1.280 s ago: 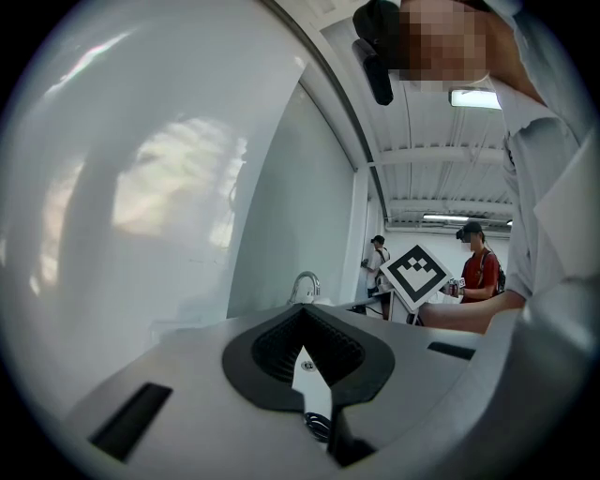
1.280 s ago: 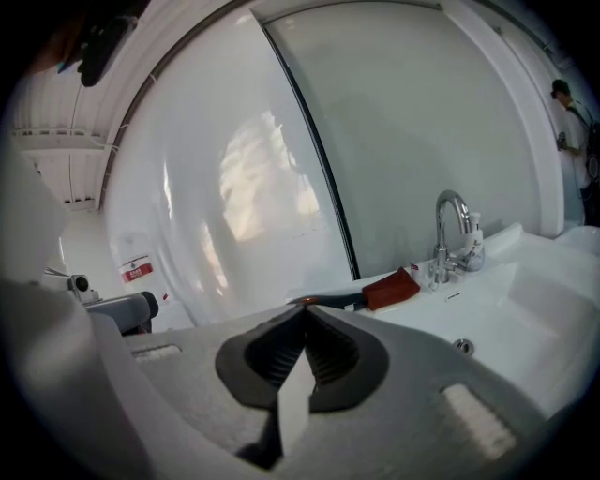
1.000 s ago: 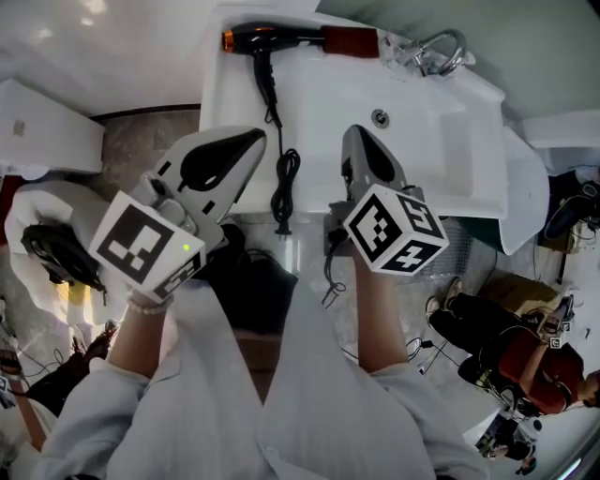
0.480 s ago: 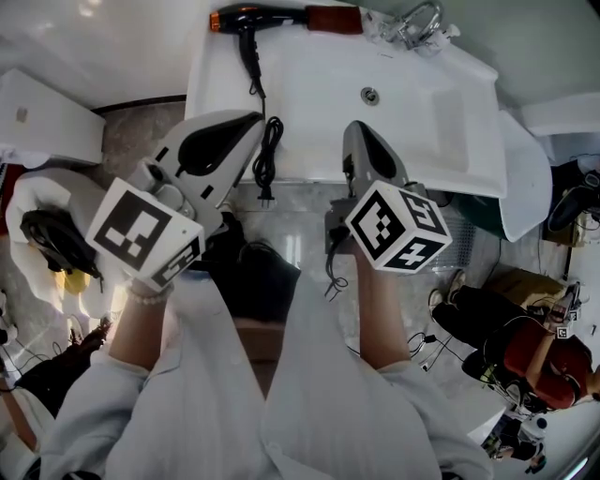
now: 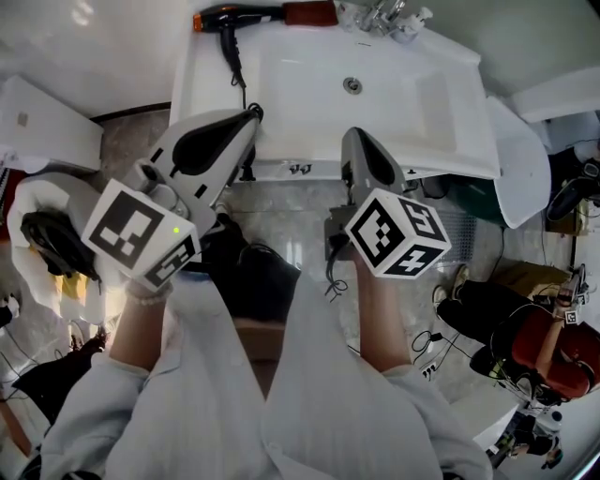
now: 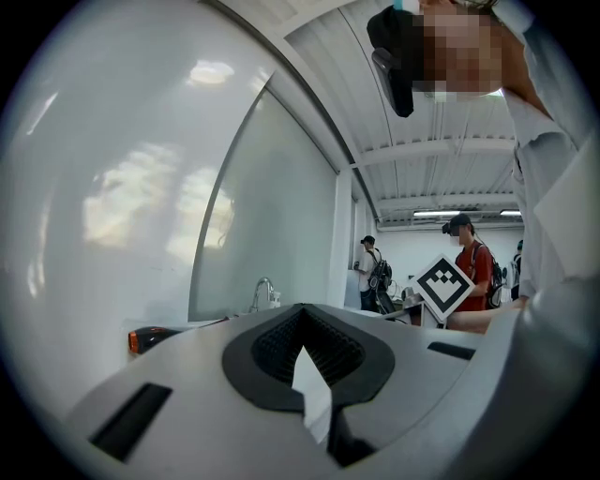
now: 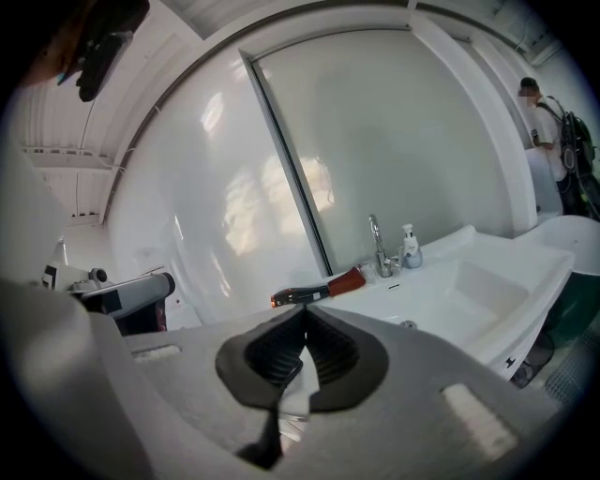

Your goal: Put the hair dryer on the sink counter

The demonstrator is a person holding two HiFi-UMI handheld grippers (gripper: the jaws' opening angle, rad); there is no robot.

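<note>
The hair dryer lies at the sink counter's back left corner; left gripper and right gripper, jaws pressed together, hold nothing.

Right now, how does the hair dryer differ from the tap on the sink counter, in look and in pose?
The hair dryer is black, orange at one end and red-brown at the other; the tap is shiny metal. The hair dryer lies flat at the counter's back left; the tap stands upright at its back middle. Both rest on the white sink counter.
</note>
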